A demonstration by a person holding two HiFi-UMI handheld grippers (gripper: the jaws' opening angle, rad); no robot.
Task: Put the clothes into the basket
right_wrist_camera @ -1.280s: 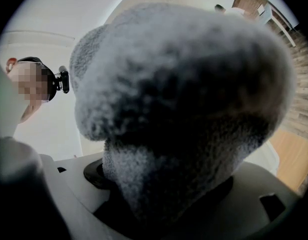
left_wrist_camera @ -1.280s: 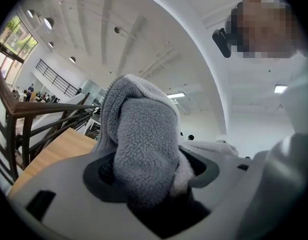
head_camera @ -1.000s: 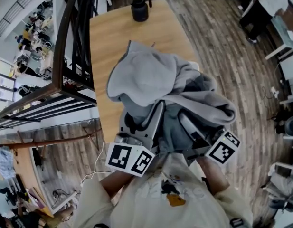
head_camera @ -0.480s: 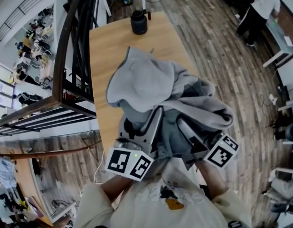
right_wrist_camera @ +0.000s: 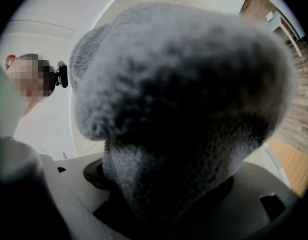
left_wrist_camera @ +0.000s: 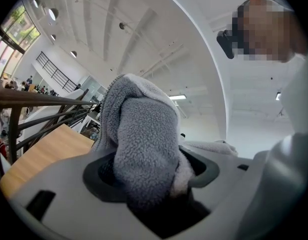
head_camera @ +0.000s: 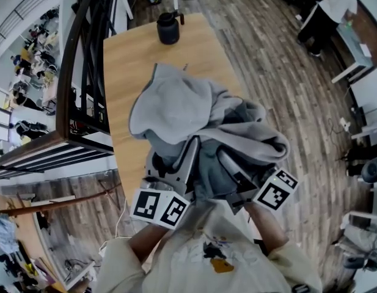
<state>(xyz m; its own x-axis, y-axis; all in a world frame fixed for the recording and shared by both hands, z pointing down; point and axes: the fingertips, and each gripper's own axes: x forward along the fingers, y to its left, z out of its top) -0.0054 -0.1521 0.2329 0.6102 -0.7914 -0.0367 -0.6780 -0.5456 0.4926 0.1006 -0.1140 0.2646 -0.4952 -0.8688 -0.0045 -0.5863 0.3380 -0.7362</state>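
Clothes (head_camera: 194, 118), a grey fleece bundle I am holding clamped in my left gripper (head_camera: 189, 154) and right gripper (head_camera: 230, 162), are drifting toward 9 o'clock over the table (head_camera: 133, 66) since a second ago.

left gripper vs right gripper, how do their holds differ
The left gripper pinches a narrow fold of the grey fleece; the right gripper holds a thick bunch. Past the left gripper's fold, ceiling and railing show; the right gripper's bunch nearly fills its view. Both are shut on it.
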